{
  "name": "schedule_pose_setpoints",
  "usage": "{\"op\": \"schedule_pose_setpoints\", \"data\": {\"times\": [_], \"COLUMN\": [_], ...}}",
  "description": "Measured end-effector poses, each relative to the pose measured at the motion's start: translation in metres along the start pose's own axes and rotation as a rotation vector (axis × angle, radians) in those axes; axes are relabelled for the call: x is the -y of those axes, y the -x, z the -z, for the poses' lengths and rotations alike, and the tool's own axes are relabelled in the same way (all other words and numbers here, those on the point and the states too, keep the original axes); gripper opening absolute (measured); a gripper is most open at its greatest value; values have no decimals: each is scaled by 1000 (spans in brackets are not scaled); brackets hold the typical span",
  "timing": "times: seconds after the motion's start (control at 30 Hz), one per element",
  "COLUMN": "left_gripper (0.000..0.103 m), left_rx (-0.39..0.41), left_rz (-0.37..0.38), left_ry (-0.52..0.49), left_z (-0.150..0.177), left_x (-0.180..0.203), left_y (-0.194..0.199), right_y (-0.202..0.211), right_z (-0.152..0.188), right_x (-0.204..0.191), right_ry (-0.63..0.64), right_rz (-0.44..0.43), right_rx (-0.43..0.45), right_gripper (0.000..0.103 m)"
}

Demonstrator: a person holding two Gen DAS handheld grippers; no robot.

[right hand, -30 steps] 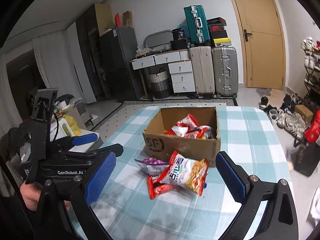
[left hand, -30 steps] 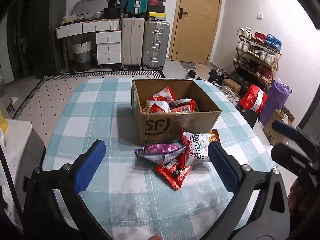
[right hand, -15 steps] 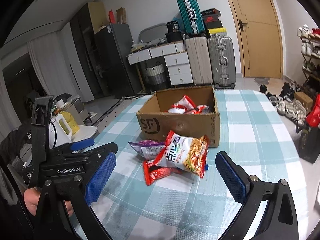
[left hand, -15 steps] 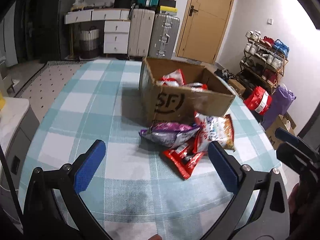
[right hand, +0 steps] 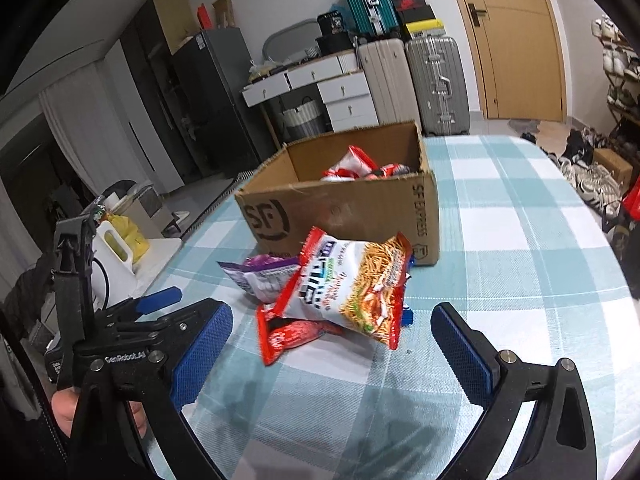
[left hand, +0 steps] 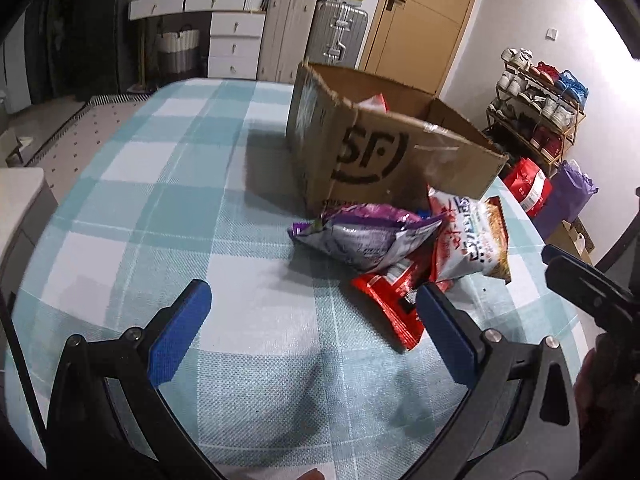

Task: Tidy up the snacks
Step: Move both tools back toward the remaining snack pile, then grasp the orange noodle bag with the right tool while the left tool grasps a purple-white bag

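The cardboard box [right hand: 344, 208] reads "SF" and "SF EXPRESS"; the left tool [right hand: 160, 308] seemingly reads "GenRobot.AI".

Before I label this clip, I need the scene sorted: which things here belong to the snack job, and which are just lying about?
Job:
- box, some packets already inside
- noodle packet
- purple packet
- red packet
- left gripper and right gripper, both open

Lying about:
- suitcases
- drawers
- shoe rack
- door
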State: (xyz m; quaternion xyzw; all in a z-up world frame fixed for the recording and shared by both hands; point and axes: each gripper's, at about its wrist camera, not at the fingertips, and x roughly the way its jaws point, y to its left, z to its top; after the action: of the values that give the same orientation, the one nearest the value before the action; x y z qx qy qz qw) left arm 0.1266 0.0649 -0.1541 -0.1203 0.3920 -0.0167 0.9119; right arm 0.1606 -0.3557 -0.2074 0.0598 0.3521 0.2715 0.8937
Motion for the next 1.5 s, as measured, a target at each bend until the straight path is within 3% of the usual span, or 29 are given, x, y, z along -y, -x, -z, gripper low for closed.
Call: {"op": "schedule_pose_setpoints", "data": {"times": [0.67, 0.87, 0.93, 1.0, 1.23, 1.5], "left_gripper": [102, 102, 102, 102, 102, 102], "left_rx": [-94, -95, -96, -93, -83, -84], "left_rz": [55, 59, 58, 57, 52, 45], "left_ry": [18, 25, 28, 27, 20, 18], "left_z": [-8, -9, -10, -10, -8, -5], "left_x": [-15, -17, -17, -17, -11, -4], "left_y": [-63, -64, -63, -62, -52, -39], "right_y": [-82, -95, -93, -91, -74, -48], "right_z": [-17, -16, -16, -15, -9, -2], "right_x": [37, 43, 45, 50, 62, 72], "right_ry": [-85, -115, -108, -132, -206, -220], "right_rz": [-52, -99, -103, -138, -172, -200], "right_rx": [-99, -118, -100, -91, -47, 8], "right_gripper": [101, 77, 57, 46, 37, 33]}}
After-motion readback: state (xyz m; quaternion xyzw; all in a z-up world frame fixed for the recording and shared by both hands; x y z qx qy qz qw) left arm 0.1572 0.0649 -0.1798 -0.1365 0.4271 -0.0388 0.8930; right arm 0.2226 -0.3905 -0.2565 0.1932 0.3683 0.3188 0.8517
